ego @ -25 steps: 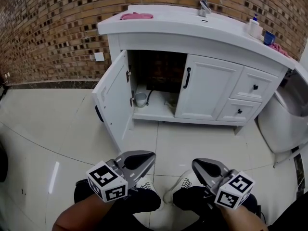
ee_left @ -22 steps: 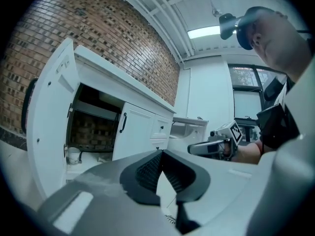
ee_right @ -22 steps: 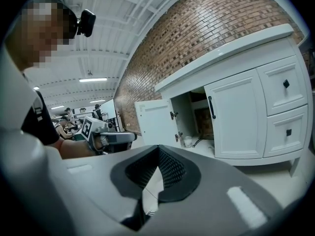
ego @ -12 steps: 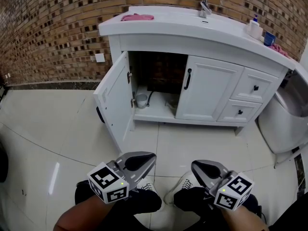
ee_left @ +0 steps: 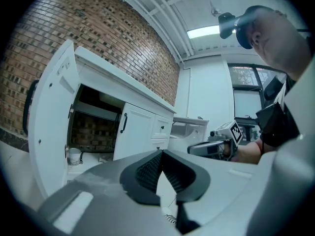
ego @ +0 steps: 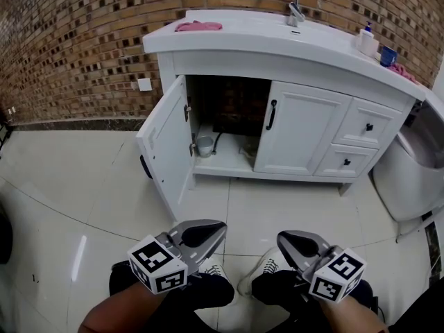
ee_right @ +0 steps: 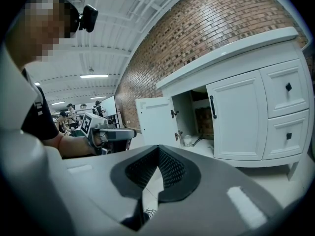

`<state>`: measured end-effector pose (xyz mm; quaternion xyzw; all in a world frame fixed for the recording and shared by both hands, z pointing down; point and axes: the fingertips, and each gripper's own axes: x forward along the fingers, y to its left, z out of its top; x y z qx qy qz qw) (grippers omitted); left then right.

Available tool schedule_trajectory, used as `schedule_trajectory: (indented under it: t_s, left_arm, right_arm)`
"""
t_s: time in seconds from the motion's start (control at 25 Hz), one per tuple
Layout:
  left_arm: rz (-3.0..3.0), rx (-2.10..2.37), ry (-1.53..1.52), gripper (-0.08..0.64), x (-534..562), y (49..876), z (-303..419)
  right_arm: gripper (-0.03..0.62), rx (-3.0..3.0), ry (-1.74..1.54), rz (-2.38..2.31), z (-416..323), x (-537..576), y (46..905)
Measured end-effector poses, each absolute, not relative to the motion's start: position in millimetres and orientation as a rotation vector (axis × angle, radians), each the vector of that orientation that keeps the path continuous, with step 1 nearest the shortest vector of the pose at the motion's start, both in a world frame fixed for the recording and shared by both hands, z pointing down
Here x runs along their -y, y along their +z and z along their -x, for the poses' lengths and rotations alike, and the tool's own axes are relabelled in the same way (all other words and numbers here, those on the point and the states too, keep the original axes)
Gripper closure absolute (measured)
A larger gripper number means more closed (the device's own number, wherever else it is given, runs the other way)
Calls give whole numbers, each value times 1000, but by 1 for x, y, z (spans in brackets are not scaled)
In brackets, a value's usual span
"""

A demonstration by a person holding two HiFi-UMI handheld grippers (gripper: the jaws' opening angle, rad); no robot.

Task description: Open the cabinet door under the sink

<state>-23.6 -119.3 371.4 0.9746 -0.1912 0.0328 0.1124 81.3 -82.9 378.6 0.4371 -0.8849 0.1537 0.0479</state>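
The cabinet door [ego: 165, 141] under the sink [ego: 263, 32] is wide open, so the job looks done; left gripper [ego: 219, 227] and right gripper [ego: 282, 238] wait far back, pinched closed, empty

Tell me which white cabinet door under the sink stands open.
The left white door, swung outward from the cabinet; the right white door with the black handle sits shut.
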Motion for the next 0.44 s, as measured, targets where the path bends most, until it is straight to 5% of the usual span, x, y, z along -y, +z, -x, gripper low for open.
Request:
schedule_trajectory:
  t_s: [0.44]
  left_arm:
    - [-2857, 574, 100, 552, 122, 374, 25]
  right_arm:
    - [589, 2697, 479, -1329, -80, 84, 380]
